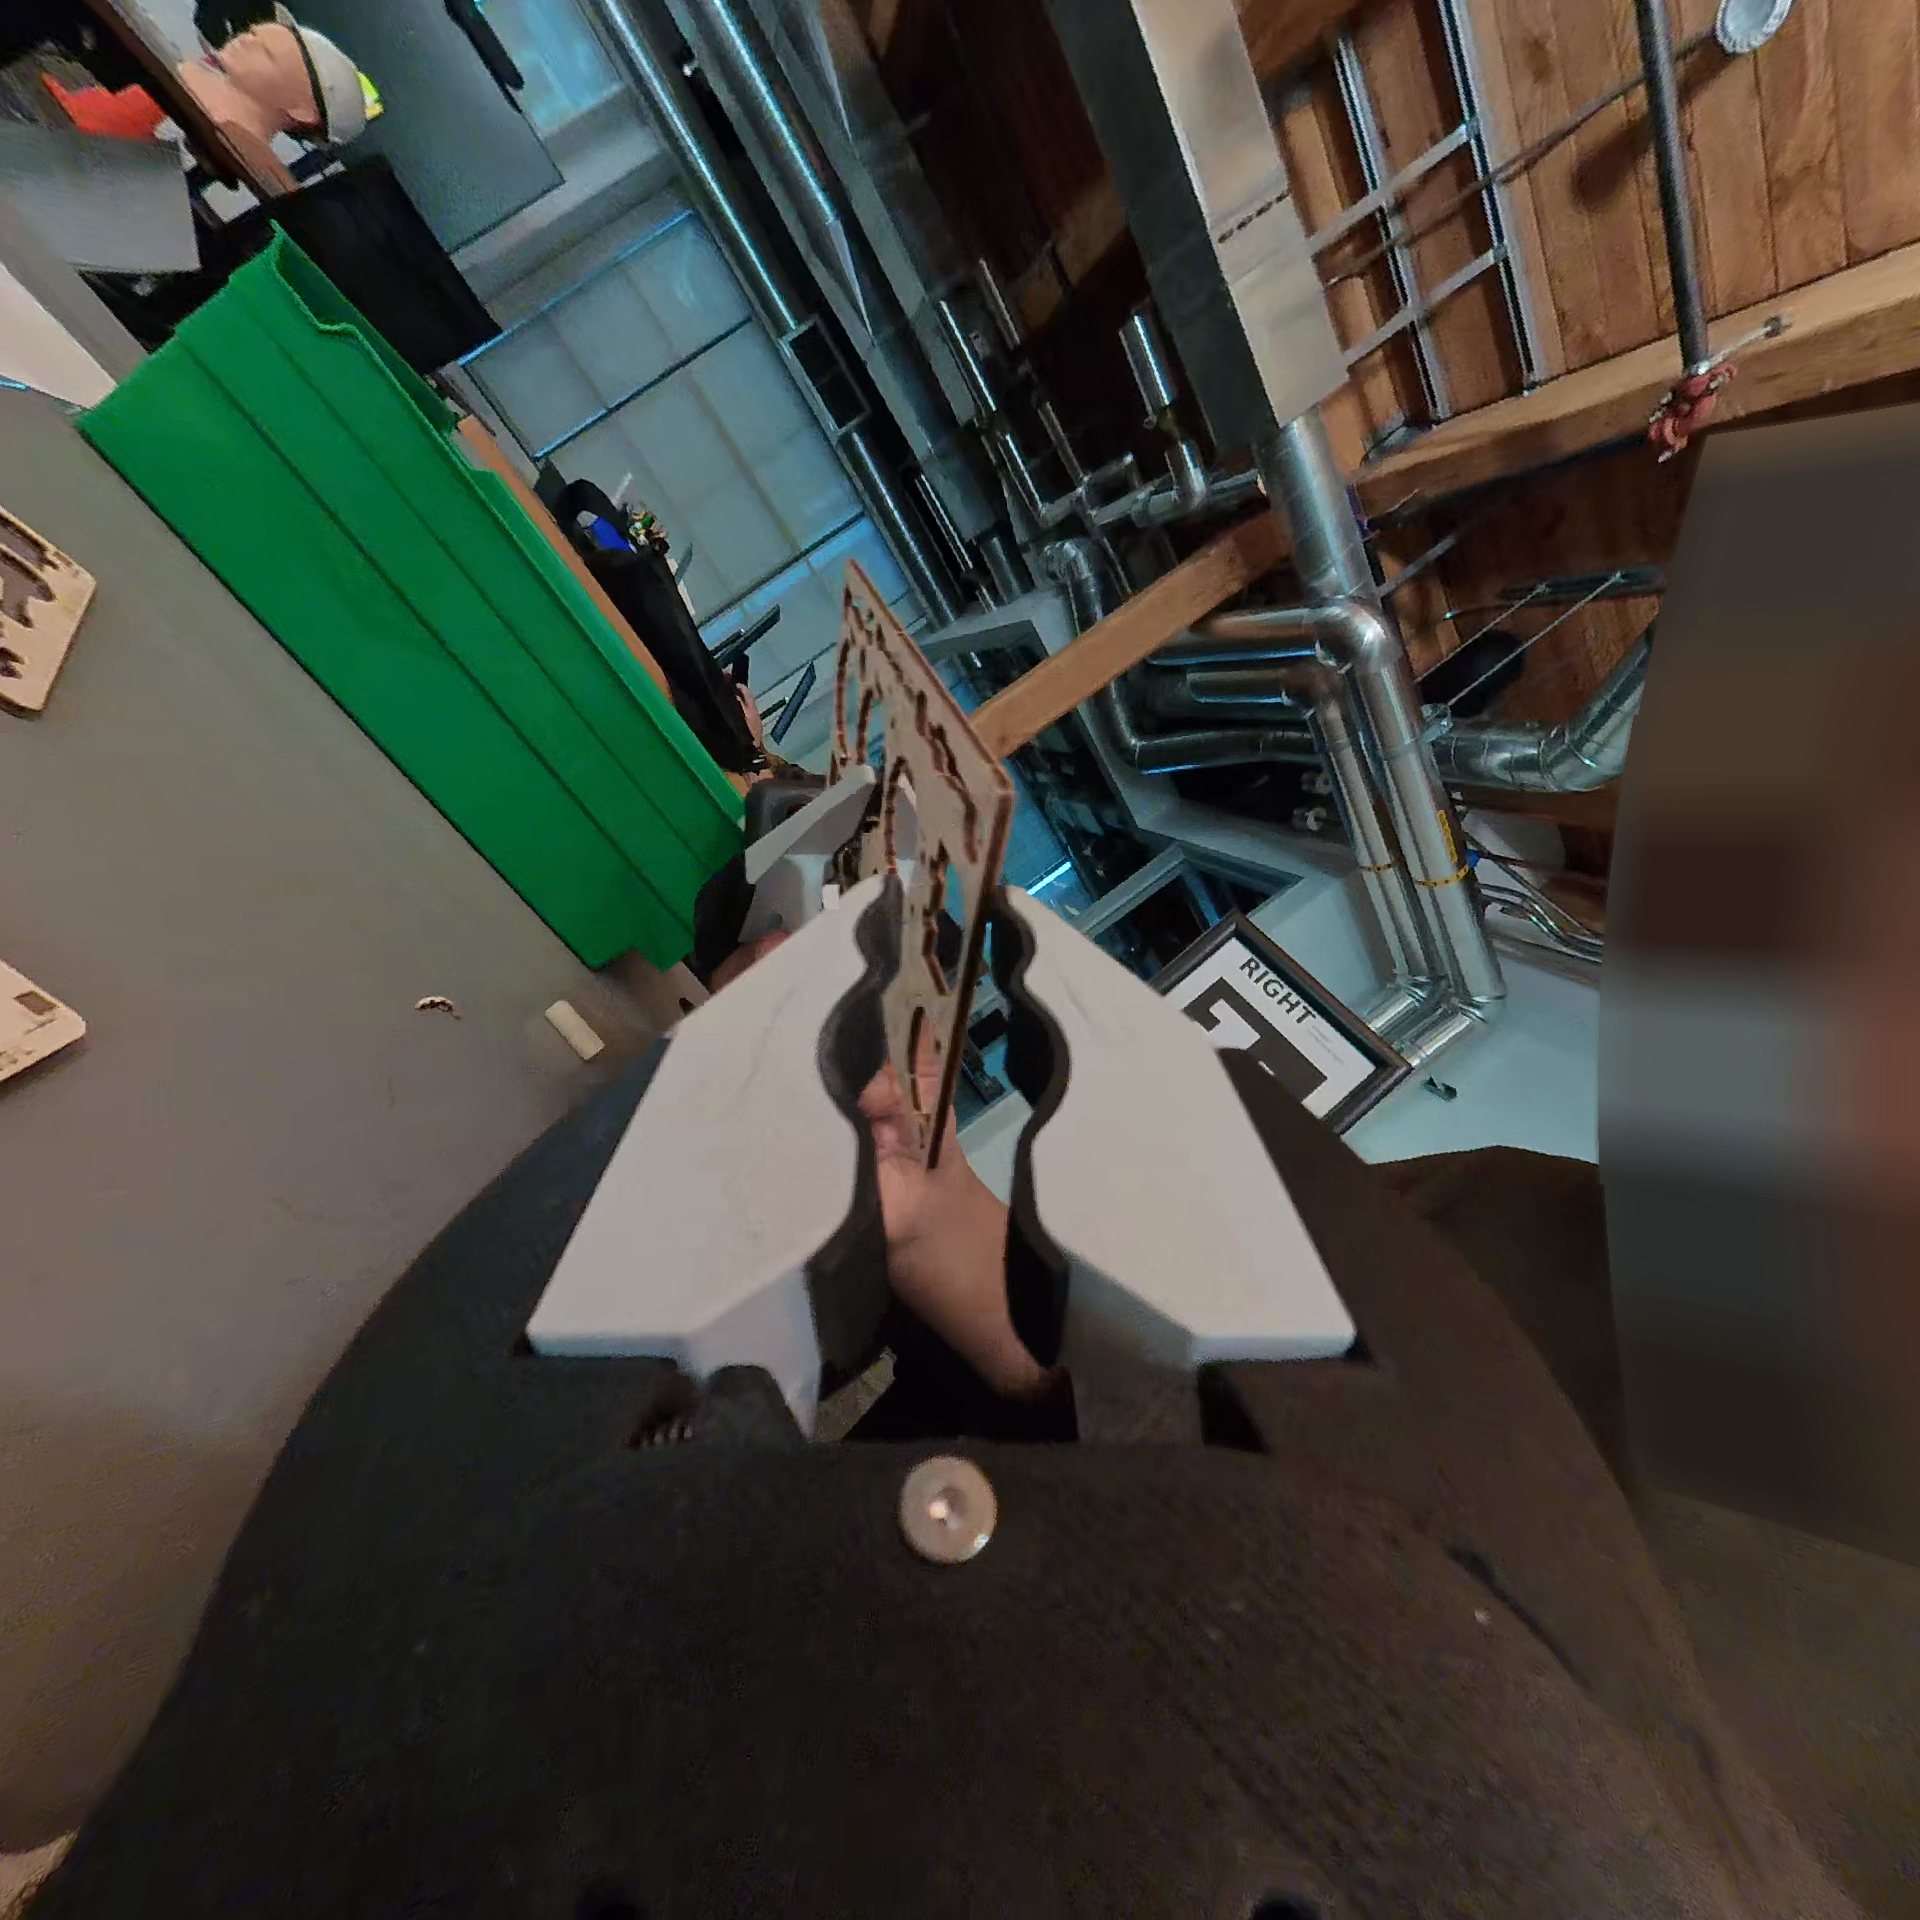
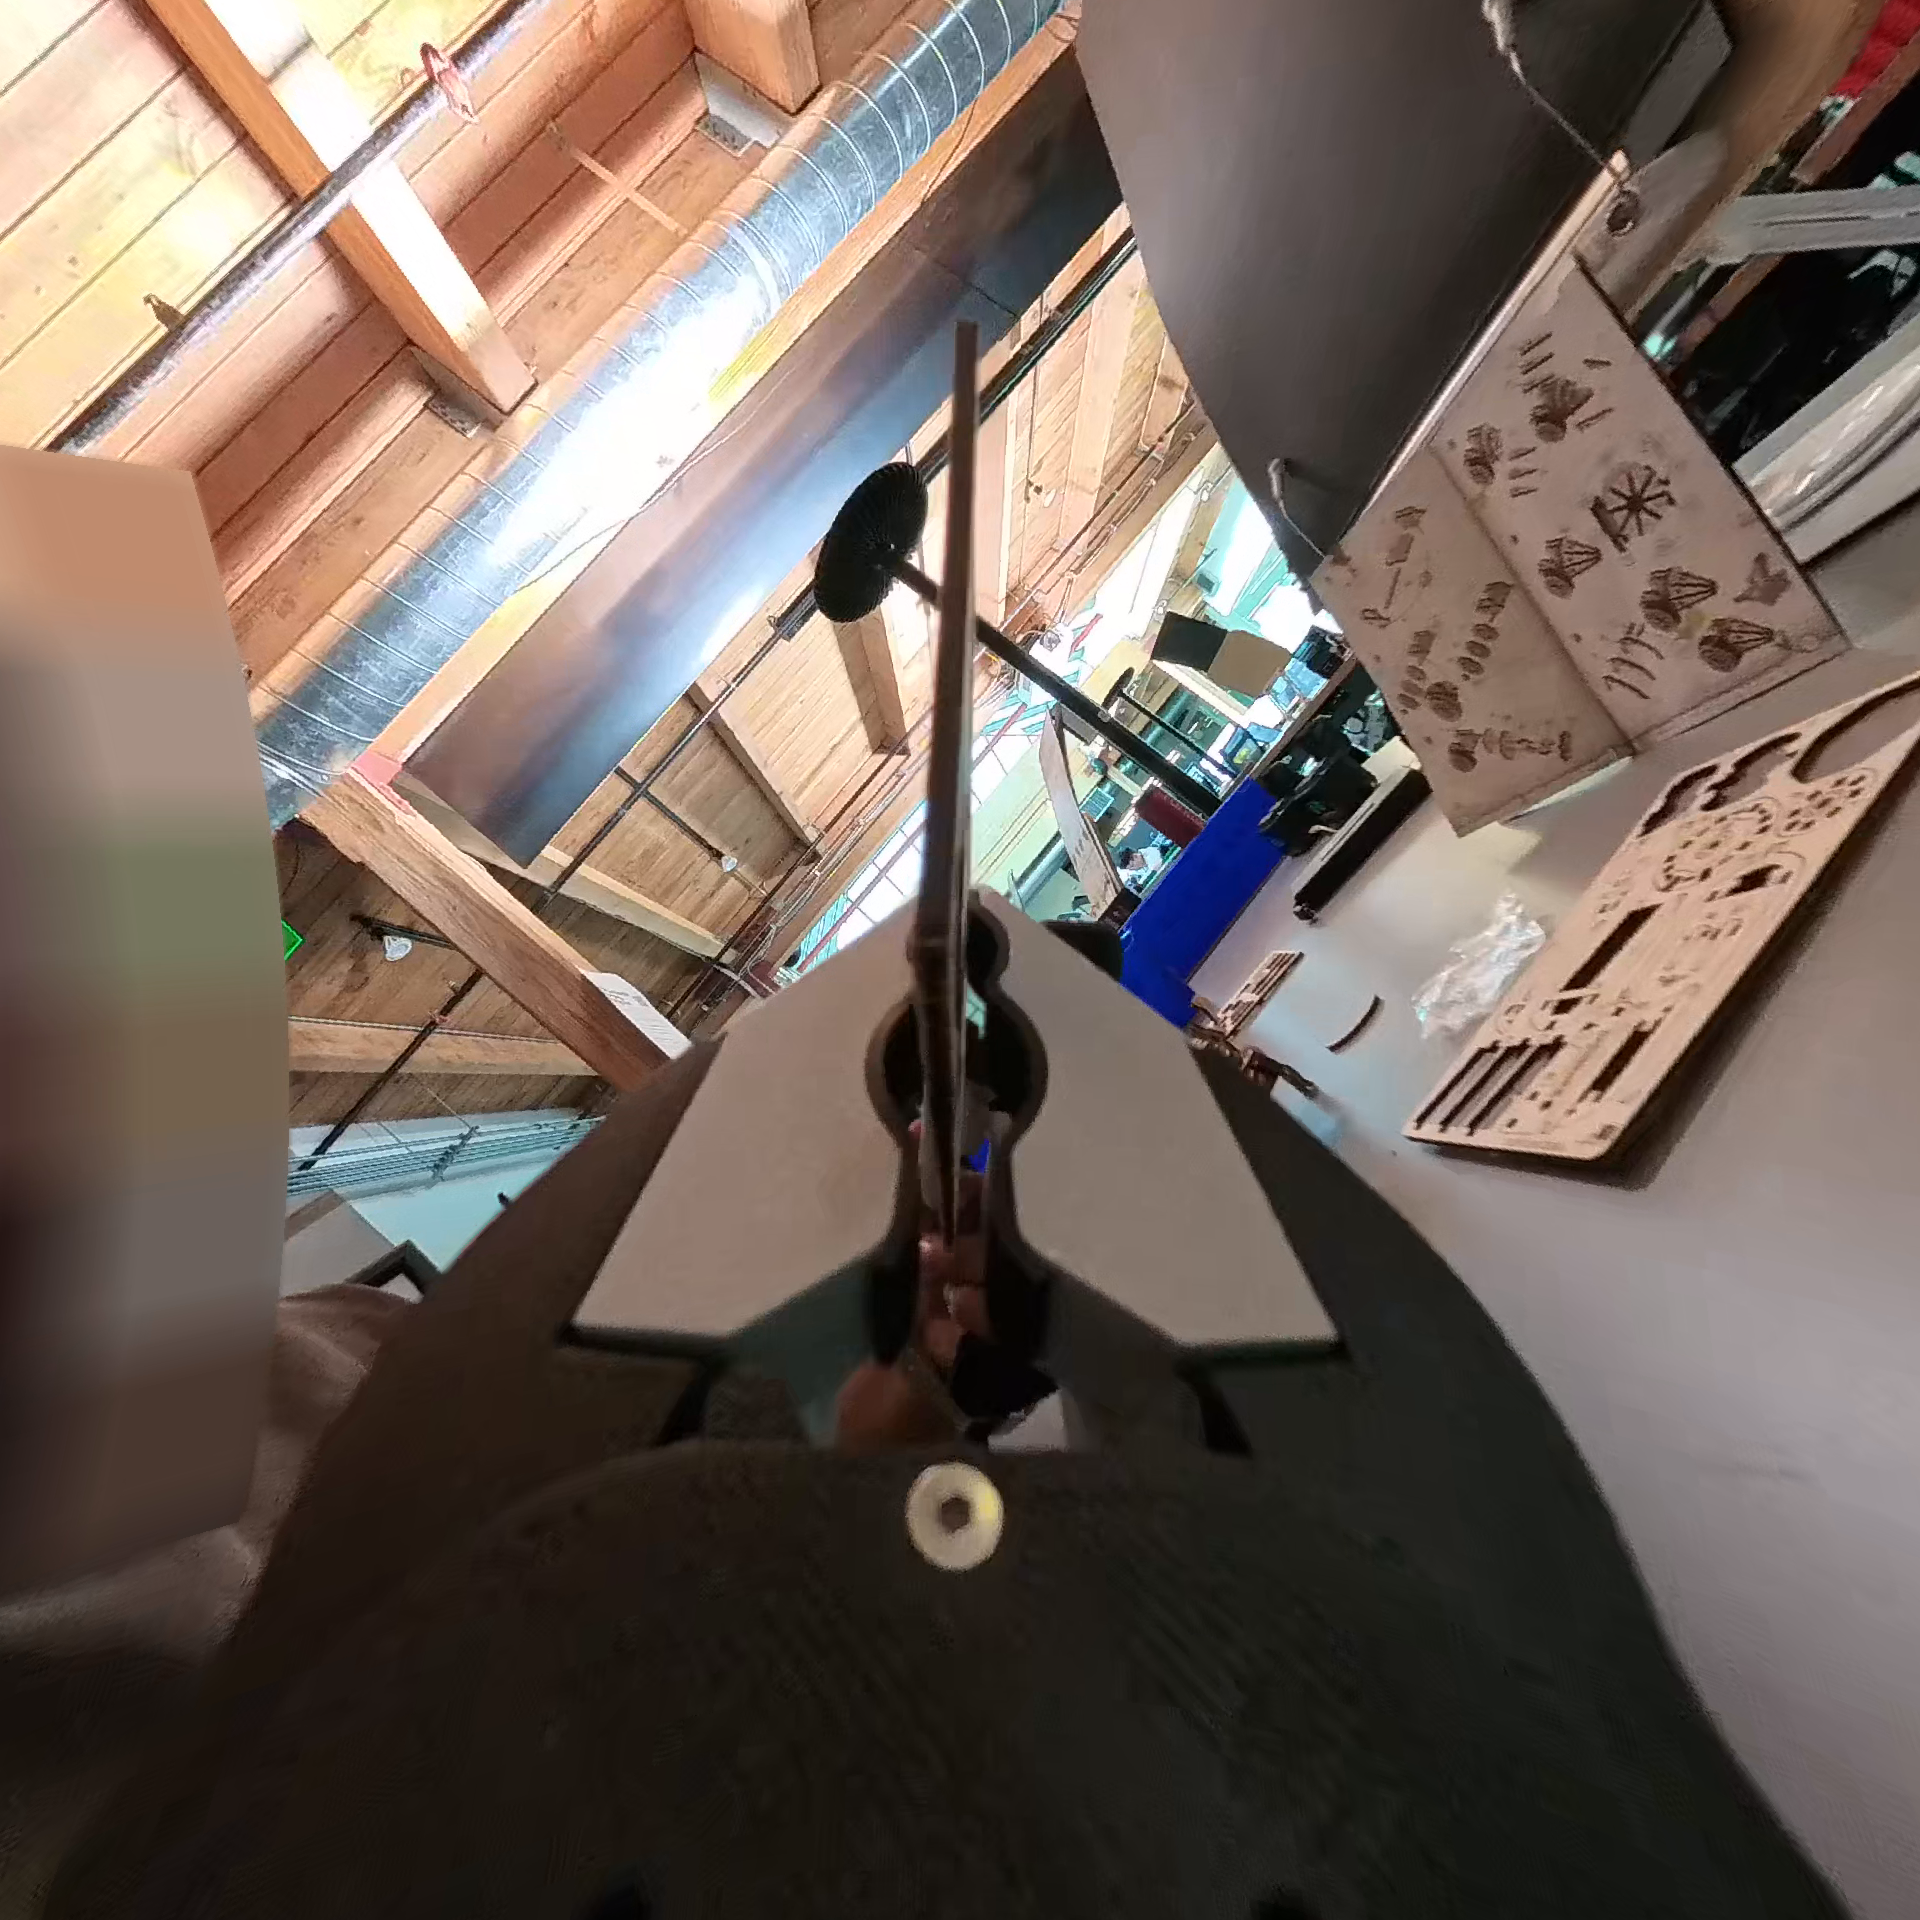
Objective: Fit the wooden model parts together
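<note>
Left wrist view, grey table [image 1: 260,935], green bin [image 1: 416,623], ceiling pipes [image 1: 1351,675]

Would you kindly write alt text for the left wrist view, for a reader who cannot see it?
The left gripper clamps a thin laser-cut wooden sheet, raised above a grey table. The right gripper meets the sheet from behind; a green bin stands on the table.
</note>
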The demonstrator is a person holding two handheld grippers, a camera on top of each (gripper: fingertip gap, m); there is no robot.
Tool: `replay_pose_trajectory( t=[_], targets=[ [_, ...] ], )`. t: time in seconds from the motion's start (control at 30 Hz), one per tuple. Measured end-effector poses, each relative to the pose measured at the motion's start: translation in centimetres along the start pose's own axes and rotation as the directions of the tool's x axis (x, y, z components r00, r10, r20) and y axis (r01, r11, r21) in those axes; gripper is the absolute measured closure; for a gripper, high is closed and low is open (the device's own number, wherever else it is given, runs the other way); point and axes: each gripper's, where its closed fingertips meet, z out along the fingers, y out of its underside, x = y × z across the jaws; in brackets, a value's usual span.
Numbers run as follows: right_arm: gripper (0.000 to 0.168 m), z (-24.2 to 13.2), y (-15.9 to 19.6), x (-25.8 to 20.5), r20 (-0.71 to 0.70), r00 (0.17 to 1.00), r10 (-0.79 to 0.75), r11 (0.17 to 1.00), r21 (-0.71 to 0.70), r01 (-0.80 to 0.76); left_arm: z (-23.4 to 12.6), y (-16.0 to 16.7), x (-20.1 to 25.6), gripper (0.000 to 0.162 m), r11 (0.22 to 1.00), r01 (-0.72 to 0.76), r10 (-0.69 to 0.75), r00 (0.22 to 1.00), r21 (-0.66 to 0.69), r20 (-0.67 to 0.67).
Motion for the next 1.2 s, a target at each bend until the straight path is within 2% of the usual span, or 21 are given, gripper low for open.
replay_pose_trajectory(
  t=[0.1,0.33,0.73,0.97,1.2],
  targets=[
    [0.168,0.2,0.2,0.0,-0.008,1.0,-0.005,1.0,0.004,0.005,0.1,0.1,-0.3,0.142,1.0,0.01,-0.01,1.0,0.02,0.007],
    [0.168,0.7,1.2,0.1,-0.021,1.0,0.0,1.0,-0.019,0.0,0.4,0.5,0.0,0.158,1.0,0.007,-0.007,1.0,0.022,-0.005],
    [0.168,0.5,1.1,0.6,-0.046,0.999,0.015,1.0,-0.022,-0.016,0.5,1.0,0.2,0.156,1.0,-0.003,0.002,1.0,-0.014,-0.019],
    [0.168,0.2,1.4,1.6,-0.087,0.995,0.051,0.997,-0.052,-0.056,0.3,0.7,-1.3,0.159,0.999,-0.029,0.028,0.995,0.015,0.093],
    [0.168,0.5,1.5,1.1,-0.102,0.995,-0.023,0.997,-0.075,0.015,0.1,0.4,-0.7,0.157,0.997,0.072,-0.072,0.997,0.029,0.001]
  ],
)
